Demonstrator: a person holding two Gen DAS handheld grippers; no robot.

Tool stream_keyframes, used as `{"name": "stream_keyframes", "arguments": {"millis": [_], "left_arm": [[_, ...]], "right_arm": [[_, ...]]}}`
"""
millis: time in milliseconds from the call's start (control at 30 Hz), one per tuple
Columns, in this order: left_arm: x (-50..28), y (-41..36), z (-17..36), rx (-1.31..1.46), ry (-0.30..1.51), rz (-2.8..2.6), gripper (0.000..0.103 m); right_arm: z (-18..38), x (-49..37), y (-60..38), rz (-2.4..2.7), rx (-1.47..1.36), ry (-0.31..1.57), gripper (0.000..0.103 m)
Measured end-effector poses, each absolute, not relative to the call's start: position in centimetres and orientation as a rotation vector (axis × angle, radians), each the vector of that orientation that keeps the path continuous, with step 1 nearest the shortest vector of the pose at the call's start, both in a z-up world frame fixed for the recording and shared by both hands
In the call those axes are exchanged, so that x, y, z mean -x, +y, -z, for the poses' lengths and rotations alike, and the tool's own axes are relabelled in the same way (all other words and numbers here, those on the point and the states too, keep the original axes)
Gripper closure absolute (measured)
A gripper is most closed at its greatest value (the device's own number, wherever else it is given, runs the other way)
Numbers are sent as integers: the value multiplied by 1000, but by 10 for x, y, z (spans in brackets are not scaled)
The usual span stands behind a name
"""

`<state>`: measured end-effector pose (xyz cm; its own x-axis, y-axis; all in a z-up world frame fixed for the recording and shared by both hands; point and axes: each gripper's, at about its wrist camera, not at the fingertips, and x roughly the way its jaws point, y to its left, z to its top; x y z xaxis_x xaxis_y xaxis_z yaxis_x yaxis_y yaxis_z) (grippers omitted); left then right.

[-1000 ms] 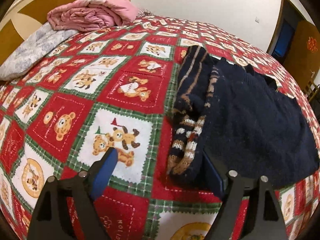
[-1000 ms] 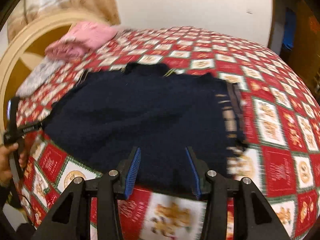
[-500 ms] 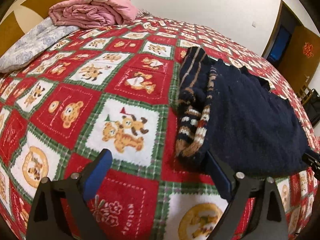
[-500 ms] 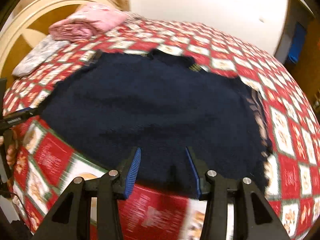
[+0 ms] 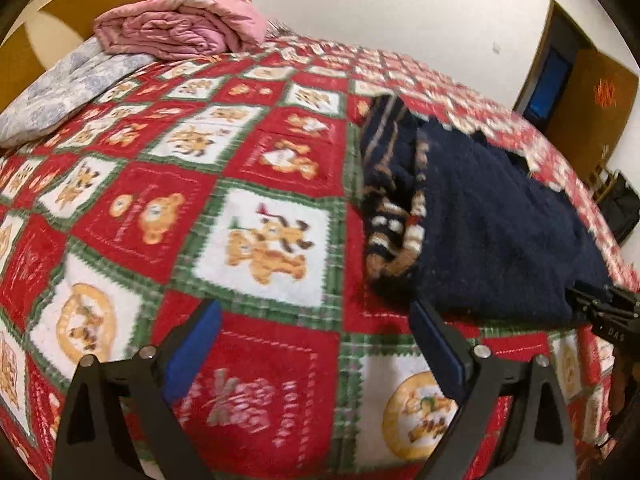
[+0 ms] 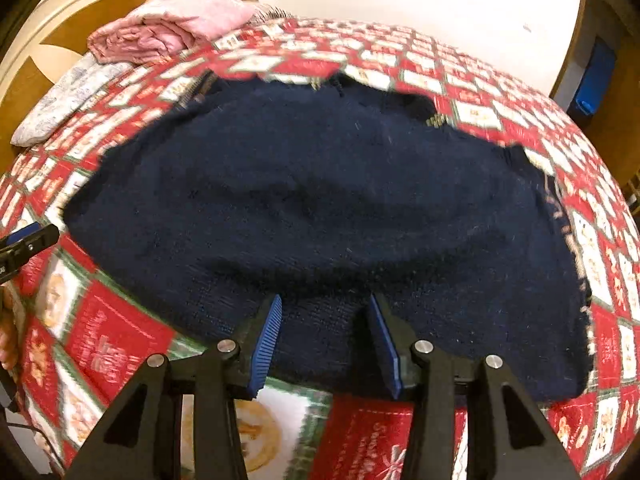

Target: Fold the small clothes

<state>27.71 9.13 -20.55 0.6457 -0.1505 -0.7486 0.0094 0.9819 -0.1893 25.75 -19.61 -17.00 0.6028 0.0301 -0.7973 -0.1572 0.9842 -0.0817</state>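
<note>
Claws: left claw (image 5: 316,344) stands wide with its jaws apart over bare quilt, nothing between them, its right pad just beside the sweater's near left corner. Right claw (image 6: 326,338) is part open, pads either side of the sweater's near hem, not pressing on it; holds nothing as far as the frames show.
Bed quilt (image 5: 256,236): red, green and white bear-print, plush. Risk: a low pinch at the hem takes quilt pile along with the knit, so the fold drags the cover up.
Sweater (image 6: 320,200): dark navy knit, spread back-up across the bed, near hem at the bed's front edge, a shallow ruck across its middle. Risk: folding over that ruck locks a crease in; the thick knit may also slide out of a half-closed pinch.
Striped sleeve (image 5: 394,208): bunched and tucked along the sweater's left side, navy with tan and white bands. Risk: lifting the left corner likely spills it back out and undoes that side.
Pink blanket (image 5: 180,28): folded at the headboard, well apart. Low risk.
Grey pillow (image 5: 60,92): beside the blanket, well apart. Low risk.
Claw spacing: left is off the cloth, right is mid-hem. Risk: uneven lift, skewed fold line.
</note>
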Motion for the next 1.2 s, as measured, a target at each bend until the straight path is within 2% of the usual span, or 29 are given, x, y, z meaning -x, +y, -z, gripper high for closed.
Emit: {"name": "stream_keyframes", "arguments": {"millis": [200,533,900,1200], "left_arm": [[-277,133,197,235,830,19,6],[-304,167,197,289,851,-11,6],[-350,170,184,302,837,93,7],[-412,126,180,265,906,292,7]], "right_arm": [[150,-241,-113,-252,301,781,56],[180,-239,6,-356,528,717,56],[204,-259,22,-233,545,693,56],[215,-246,37,-203,647,627,56]]}}
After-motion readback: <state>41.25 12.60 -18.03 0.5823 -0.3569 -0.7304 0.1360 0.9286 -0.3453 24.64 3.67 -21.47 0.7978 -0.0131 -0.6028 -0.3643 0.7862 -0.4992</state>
